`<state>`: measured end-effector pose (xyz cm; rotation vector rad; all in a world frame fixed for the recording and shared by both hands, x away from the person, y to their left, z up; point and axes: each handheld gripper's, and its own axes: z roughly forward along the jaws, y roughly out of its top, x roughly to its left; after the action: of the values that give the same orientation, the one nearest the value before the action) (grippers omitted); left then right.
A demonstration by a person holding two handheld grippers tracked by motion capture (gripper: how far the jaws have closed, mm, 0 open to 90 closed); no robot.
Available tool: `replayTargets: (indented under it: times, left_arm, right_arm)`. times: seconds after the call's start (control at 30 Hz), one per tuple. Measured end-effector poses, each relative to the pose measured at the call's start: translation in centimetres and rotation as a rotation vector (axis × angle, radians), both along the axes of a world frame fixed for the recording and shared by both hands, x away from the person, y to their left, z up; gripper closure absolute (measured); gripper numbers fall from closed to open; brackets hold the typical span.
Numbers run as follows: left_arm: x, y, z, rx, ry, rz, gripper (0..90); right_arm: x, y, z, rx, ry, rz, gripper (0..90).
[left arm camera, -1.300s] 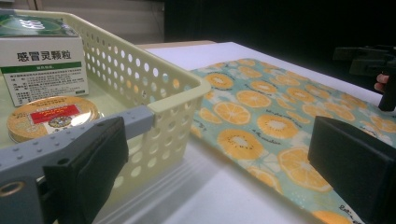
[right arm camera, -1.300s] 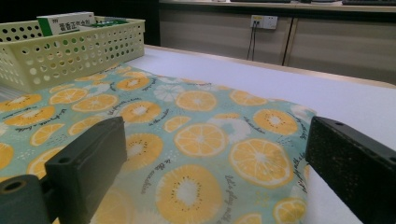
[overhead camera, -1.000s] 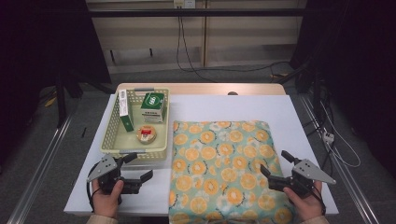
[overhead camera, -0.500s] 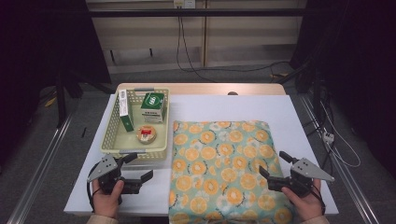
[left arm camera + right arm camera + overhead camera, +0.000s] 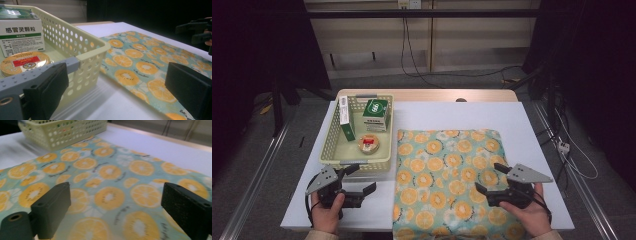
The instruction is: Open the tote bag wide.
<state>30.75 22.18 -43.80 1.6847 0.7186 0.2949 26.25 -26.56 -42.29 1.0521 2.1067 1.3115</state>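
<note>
— On the white table (image 5: 532, 130), what lies there, and what is it made of?

— Toward the left sits a pale yellow plastic basket (image 5: 332, 145), rectangular, its walls pierced with rows of round holes; inside it are a green and white cardboard box (image 5: 376, 114), a long narrow box (image 5: 345, 118) leaning against the left wall, and a round flat tin (image 5: 368, 144) with a gold rim and a red label; just beside the basket on the right lies a soft folded cloth (image 5: 452, 175), teal, printed with orange slices, roughly square.

— And the grippers?

— Each is in a hand at the near edge; the left gripper (image 5: 359, 179) is just in front of the basket's near corner, its black jaws spread wide, holding nothing and touching nothing; the right gripper (image 5: 490, 178) hovers over the cloth's near right part, jaws likewise wide apart and empty; whether it touches the cloth I cannot tell.
</note>
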Motion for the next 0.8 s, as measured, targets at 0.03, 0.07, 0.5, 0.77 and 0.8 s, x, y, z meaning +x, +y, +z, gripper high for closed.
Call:
replayTargets:
  times: [0.03,0.07,0.5,0.77,0.8]
  left_arm:
    - [0.0,0.0,0.0,-0.001,0.0,0.001,4.8]
    - [0.0,0.0,0.0,0.0,0.0,0.0,4.8]
    - [0.0,-0.1,-0.1,0.002,0.009,-0.004,4.7]
    - [0.1,0.0,-0.2,0.0,0.025,0.0,4.7]
    - [0.1,-0.1,-0.2,-0.001,0.024,0.001,4.7]
  right_arm:
    - [0.0,0.0,0.0,0.0,0.0,0.0,6.9]
    - [0.2,1.1,-0.2,-0.029,0.027,0.044,7.2]
    - [1.6,6.9,-1.1,-0.085,0.095,0.187,12.8]
    - [2.4,10.5,-1.3,-0.097,0.111,0.271,15.2]
    - [2.5,11.1,-1.1,-0.09,0.117,0.284,17.4]
